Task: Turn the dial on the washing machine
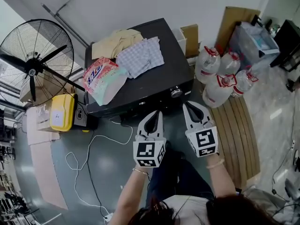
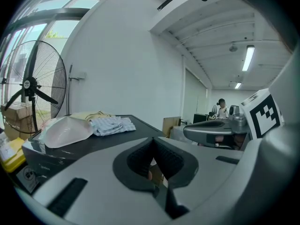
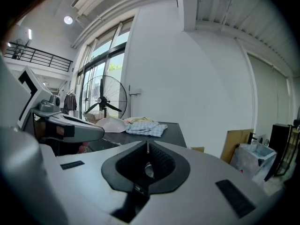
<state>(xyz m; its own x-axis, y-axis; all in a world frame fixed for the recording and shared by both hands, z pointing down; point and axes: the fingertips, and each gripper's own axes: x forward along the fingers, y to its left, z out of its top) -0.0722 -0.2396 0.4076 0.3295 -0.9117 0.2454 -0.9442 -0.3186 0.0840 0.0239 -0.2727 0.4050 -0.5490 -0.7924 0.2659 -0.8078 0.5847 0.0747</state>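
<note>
- Nearest the camera, the person's forearms reach forward, one gripper in each hand, both held side by side above the grey floor and aimed at the machine's front.
- The left gripper (image 1: 158, 114) has its jaws together with nothing between them. Its own view shows the dark pads meeting at the tip (image 2: 152, 142).
- The right gripper (image 1: 187, 105) also has its jaws closed on nothing, the pads meeting in a thin line in its own view (image 3: 147, 146).
- A white cable (image 1: 93, 146) loops over the floor to the left of the grippers.
- Just beyond the right gripper's tip is the dial (image 1: 176, 92), a small silver knob on the front edge of the black washing machine (image 1: 154, 86). The tip is near it but not touching.
- Step in hand, as I judge it: the approach. The dial is not yet gripped and the turning has not begun.
- The next move calls for the right jaws to part, go round the knob and close on it, then for a roll of the wrist. The left gripper has no evident part in that.
- On the lid lie a pink and white detergent bag (image 1: 102, 80), a checked cloth (image 1: 140, 56) and a yellow cloth (image 1: 116, 41), all well clear of the dial.
- Farther off, a fan (image 1: 35, 64) stands to the left with a yellow box (image 1: 63, 111) below it, and water jugs (image 1: 220, 74) cluster to the right of the machine.
</note>
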